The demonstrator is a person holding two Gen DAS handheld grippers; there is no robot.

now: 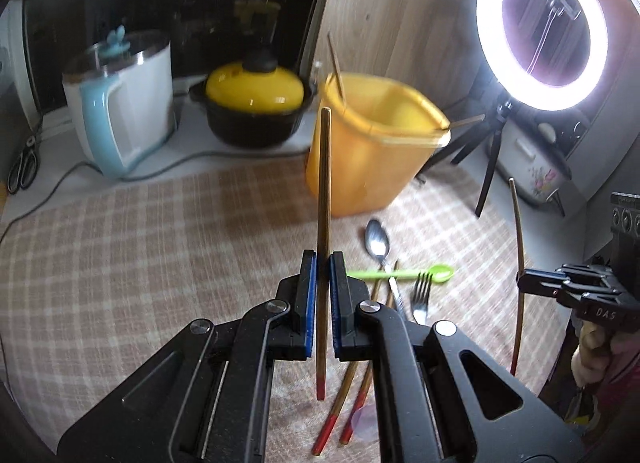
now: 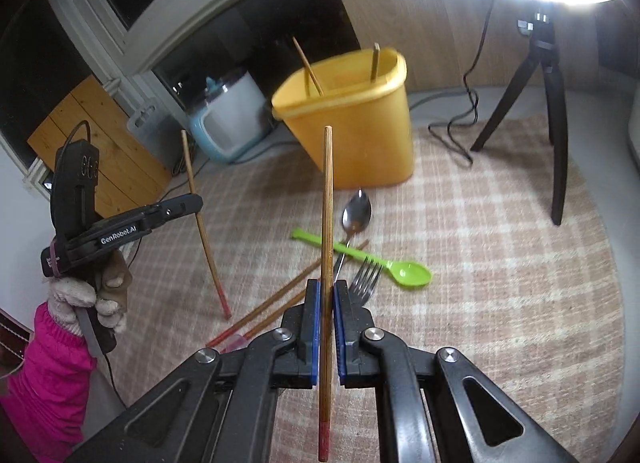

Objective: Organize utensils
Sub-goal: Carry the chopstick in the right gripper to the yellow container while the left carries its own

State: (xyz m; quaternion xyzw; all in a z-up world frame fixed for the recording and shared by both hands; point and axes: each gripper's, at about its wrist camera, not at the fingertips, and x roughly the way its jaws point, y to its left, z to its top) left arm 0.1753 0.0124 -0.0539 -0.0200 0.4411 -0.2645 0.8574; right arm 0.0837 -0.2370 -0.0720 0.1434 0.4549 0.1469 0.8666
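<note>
Left tool (image 1: 322,259): I am seeing its blue pads closed on a chopstick (image 1: 323,223), which is standing upright, red tip down, above the surface.
Right tool (image 2: 327,287): it is clamping a second chopstick (image 2: 326,263) the same way, red tip down.
Writing: I am reading "GenRobot.AI" on the left tool's side in the right wrist view, and "DAS" on the right tool in the left wrist view; other marks are too blurred.
Bin (image 1: 372,143): the yellow bin is standing on the checked cloth (image 1: 140,263), with two chopsticks leaning inside.
Loose utensils: a metal spoon (image 2: 356,215), green spoon (image 2: 400,271), fork (image 2: 366,279) and two more chopsticks (image 2: 280,303) are lying crossed on the cloth just before the bin.
Background: kettle (image 1: 120,103), yellow-lidded pot (image 1: 252,99), ring light (image 1: 540,27).
</note>
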